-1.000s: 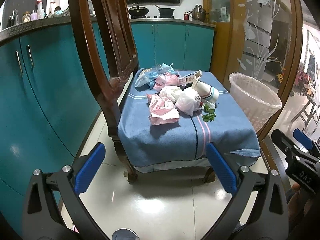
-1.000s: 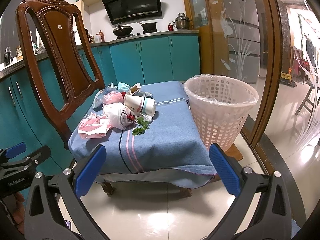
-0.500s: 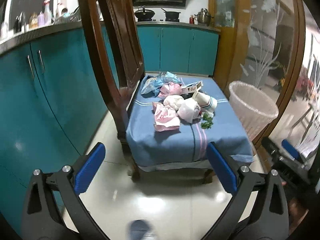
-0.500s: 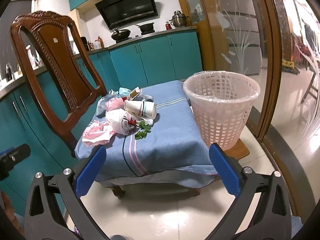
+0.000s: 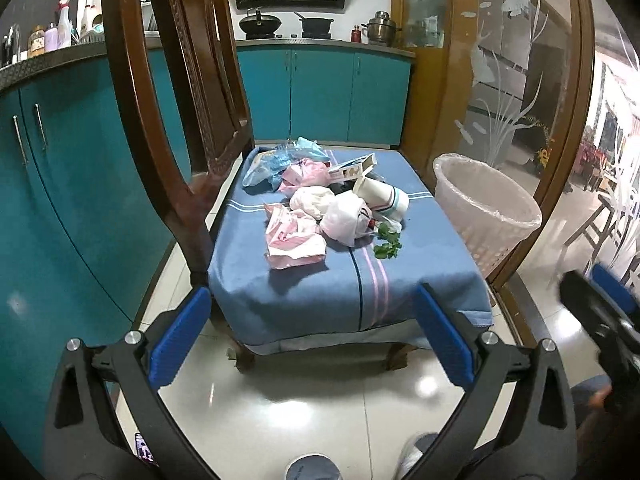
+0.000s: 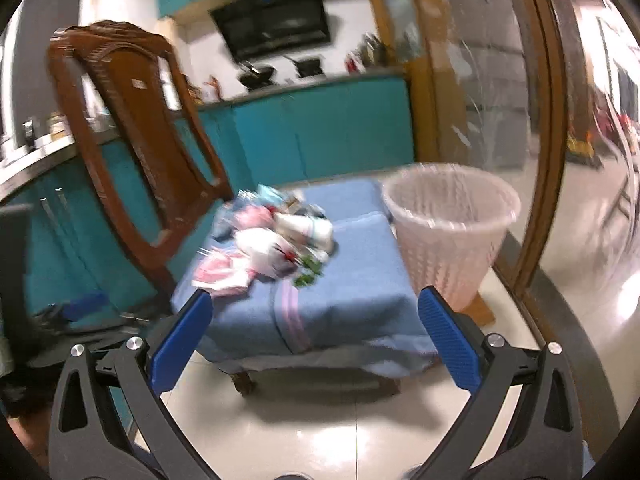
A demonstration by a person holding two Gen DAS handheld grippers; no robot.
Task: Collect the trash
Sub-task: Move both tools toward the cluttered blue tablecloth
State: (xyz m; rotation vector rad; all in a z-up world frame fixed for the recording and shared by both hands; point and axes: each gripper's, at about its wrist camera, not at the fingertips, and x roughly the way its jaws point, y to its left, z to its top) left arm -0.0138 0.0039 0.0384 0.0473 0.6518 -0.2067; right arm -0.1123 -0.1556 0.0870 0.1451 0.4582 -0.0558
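On the chair's blue cloth [image 5: 304, 280]: trash pile [image 5: 320, 208], paper cup [image 5: 380, 196], green leaves [image 5: 387, 242] | lined wastebasket [image 5: 486, 208] just beside chair, on floor | left tongs [image 5: 316, 340] wide, empty | right tongs [image 6: 316, 340] wide, empty; right view blurred

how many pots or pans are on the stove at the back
2: a black wok-like pan on the left of the stove and a dark pot to its right. The steel pot sits further right on the counter.

My left hand-held gripper [image 5: 310, 336], jaws apart, faces crumpled trash [image 5: 316, 208] on the blue-covered chair [image 5: 340, 280]; basket [image 5: 486, 208] beside.
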